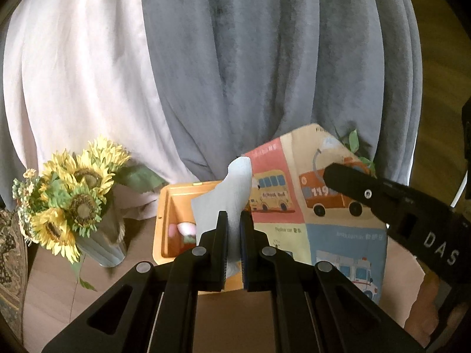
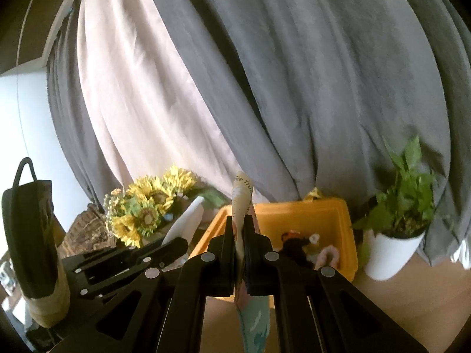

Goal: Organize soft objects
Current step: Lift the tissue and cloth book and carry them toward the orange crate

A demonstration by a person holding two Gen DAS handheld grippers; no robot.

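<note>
A cloth printed with vehicles (school bus, fire truck, ambulance) (image 1: 297, 203) is held up between both grippers above a yellow bin (image 1: 164, 223). My left gripper (image 1: 234, 220) is shut on its pale blue-grey corner (image 1: 229, 194). My right gripper (image 2: 240, 229) is shut on the cloth's other edge (image 2: 242, 194), which shows edge-on; its finger also shows in the left wrist view (image 1: 347, 179). The yellow bin (image 2: 297, 209) holds small soft toys: a pink one (image 1: 187, 229) and a dark one (image 2: 295, 244).
A vase of sunflowers (image 1: 73, 194) stands left of the bin. A potted green plant (image 2: 397, 206) in a white pot stands to its right. Grey and pale pink curtains (image 1: 235, 58) hang behind. A dark bag (image 2: 29, 220) and a wicker basket (image 2: 85, 232) are at the far left.
</note>
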